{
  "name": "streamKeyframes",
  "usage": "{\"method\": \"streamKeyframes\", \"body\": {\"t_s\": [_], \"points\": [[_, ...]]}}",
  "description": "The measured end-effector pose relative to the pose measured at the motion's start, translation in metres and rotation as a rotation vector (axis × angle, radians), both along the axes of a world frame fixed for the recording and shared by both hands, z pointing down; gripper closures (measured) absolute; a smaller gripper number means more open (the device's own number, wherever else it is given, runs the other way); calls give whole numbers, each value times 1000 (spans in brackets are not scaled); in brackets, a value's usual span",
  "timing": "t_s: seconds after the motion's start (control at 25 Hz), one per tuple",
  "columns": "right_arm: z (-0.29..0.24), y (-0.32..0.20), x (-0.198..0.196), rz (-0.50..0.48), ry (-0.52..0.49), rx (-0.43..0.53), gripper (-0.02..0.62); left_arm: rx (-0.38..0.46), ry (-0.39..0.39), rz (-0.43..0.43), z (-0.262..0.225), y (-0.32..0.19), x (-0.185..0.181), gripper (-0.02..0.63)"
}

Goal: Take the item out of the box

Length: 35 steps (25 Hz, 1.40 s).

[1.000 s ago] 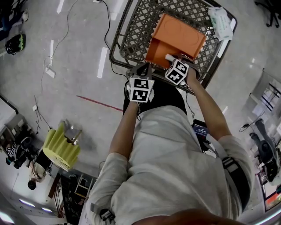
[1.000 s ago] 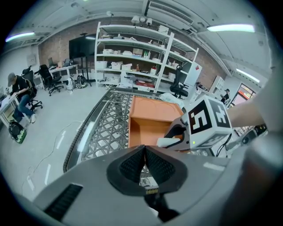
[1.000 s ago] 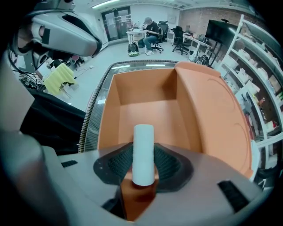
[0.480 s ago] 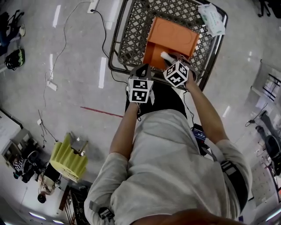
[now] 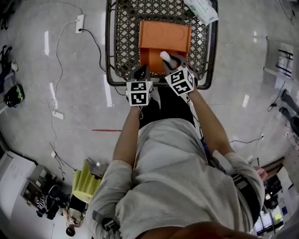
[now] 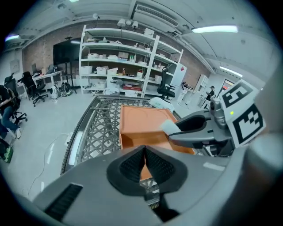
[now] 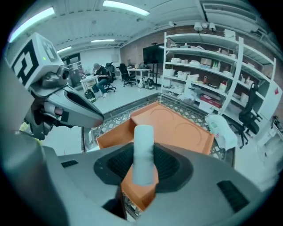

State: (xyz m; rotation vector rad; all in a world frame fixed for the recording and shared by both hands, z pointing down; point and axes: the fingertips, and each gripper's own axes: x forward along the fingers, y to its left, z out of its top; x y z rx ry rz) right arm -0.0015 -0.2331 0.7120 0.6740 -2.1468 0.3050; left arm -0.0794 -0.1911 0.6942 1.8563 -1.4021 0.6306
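- Step in hand: the lift-out. The right gripper (image 7: 143, 167) has its fingers (image 7: 170, 165) pinching a white roll (image 7: 143, 150), which stands upright between them.
- The roll sits over the near edge of the orange box (image 5: 166, 32), seemingly raised above the opening but not yet clear of it.
- The left gripper (image 6: 145, 164) hovers just beside the box, fingers pressed together on nothing.
- Next move, as I judge it: draw the roll back, clear of the box and the cart rim.
- The box lies in a wire shopping cart (image 5: 122, 42); nothing else shows in the visible part of the box.
- A white packet (image 5: 201, 9) rests at the cart's far corner.
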Motion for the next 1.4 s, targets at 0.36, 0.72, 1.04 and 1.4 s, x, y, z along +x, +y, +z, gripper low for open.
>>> {"method": "streamKeyframes", "body": {"t_s": [0.36, 0.72, 1.04, 1.4], "points": [[-34, 0, 23, 231, -107, 14, 459, 26, 5, 87, -14, -15, 8, 595], [-66, 17, 34, 410, -197, 95, 459, 100, 15, 138, -40, -6, 15, 595], [-109, 53, 28, 511, -290, 219, 459, 210, 7, 150, -79, 20, 5, 595], [-172, 92, 26, 564, -371, 365, 463, 334, 56, 185, -133, 53, 12, 595]]}}
